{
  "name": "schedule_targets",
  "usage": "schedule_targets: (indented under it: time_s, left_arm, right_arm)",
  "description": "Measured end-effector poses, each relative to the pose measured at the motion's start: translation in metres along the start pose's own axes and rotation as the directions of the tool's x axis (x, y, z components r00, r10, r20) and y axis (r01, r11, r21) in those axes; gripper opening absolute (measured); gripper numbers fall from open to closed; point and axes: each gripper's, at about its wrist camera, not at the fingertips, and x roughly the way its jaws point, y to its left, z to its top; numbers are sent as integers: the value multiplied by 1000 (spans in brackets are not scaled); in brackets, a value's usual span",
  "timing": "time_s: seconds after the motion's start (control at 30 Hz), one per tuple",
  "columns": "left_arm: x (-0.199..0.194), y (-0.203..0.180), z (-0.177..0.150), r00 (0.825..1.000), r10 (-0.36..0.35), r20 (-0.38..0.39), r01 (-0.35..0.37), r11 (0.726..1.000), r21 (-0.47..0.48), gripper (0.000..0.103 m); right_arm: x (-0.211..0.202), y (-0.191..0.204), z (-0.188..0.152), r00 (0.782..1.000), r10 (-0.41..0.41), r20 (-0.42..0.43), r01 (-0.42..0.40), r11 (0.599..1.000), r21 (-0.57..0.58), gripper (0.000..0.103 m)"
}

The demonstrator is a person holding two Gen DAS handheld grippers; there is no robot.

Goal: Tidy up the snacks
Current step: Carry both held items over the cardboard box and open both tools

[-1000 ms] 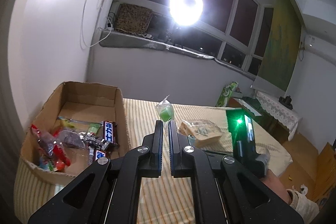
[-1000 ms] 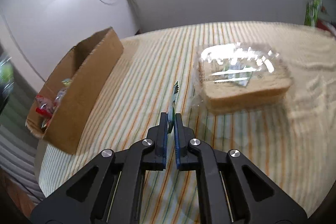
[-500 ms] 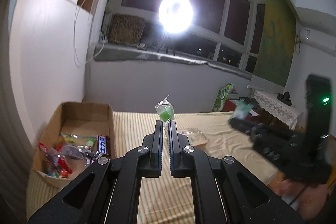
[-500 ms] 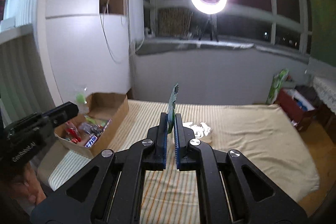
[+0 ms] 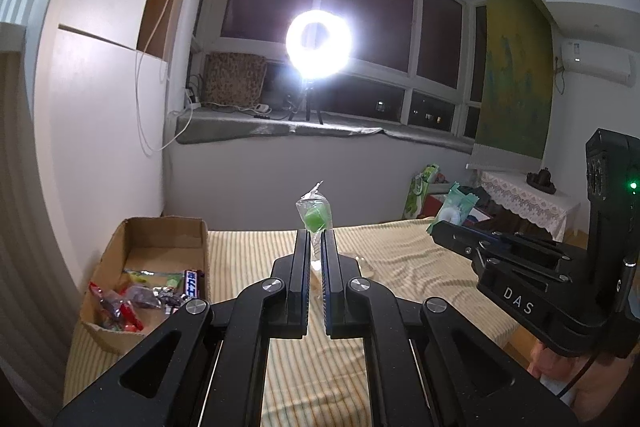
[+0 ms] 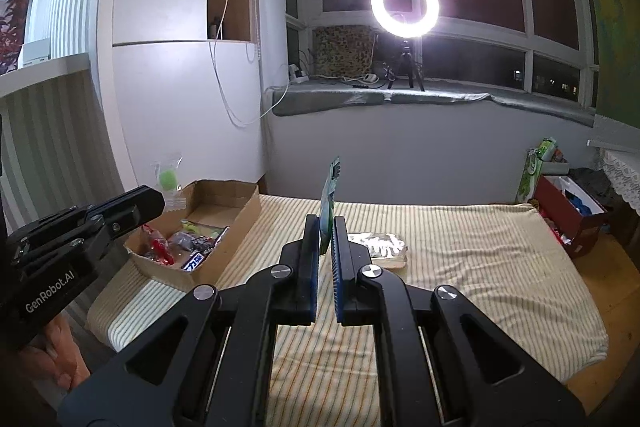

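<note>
The left gripper [image 5: 316, 239] is clenched on a small clear-wrapped green candy [image 5: 314, 213], which stands upright above its black fingertips [image 5: 302, 247]. From the right wrist view the same candy [image 6: 168, 177] shows at the tip of the left gripper [image 6: 154, 201], above the near end of an open brown cardboard box [image 6: 236, 217]. The right gripper [image 6: 326, 231] is clamped on a thin flat green-and-white snack packet [image 6: 330, 195], held edge-on and upright between its blue-lined fingers [image 6: 310, 247]. In the left wrist view that packet [image 5: 454, 205] sticks up from the right gripper [image 5: 434, 227] at the right side of the frame.

Both tools hang above a bed covered with a yellow striped sheet [image 6: 460, 247]. The cardboard box [image 5: 120, 255] lies on the bed's left side and holds several wrapped snacks, among them a chocolate bar in a dark wrapper [image 5: 192, 283] and red-wrapped sweets [image 5: 124, 311]. A clear-wrapped sandwich [image 6: 380, 245] lies on the sheet just beyond the right gripper's fingers. A lit ring lamp [image 6: 404, 5] stands on the window ledge behind.
</note>
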Motion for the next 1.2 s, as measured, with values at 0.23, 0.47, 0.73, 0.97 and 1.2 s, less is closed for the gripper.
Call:
schedule_targets:
  time_s: [0.23,0.47,0.73,0.97,1.2]
  left_arm:
    - [-4,16,-3,998,69,4,-69,998,8,3]
    - [-19,66,-4,984,177,31,-176,984,-25,3]
    - [-37,123,0,953,298,51,-293,952,-90,3]
    - [-32,146,-2,939,342,34,-336,935,-113,3]
    - [-3,155,-9,944,329,-25,-330,936,-122,3]
  right_arm:
    - [25,29,-3,998,39,-43,-40,998,-41,6]
    - [59,93,1,989,127,-73,-136,983,-123,6]
    - [90,154,7,968,232,-91,-245,954,-176,6]
    - [114,167,8,961,255,-111,-271,947,-173,6]
    - [147,159,2,953,263,-148,-284,948,-144,6]
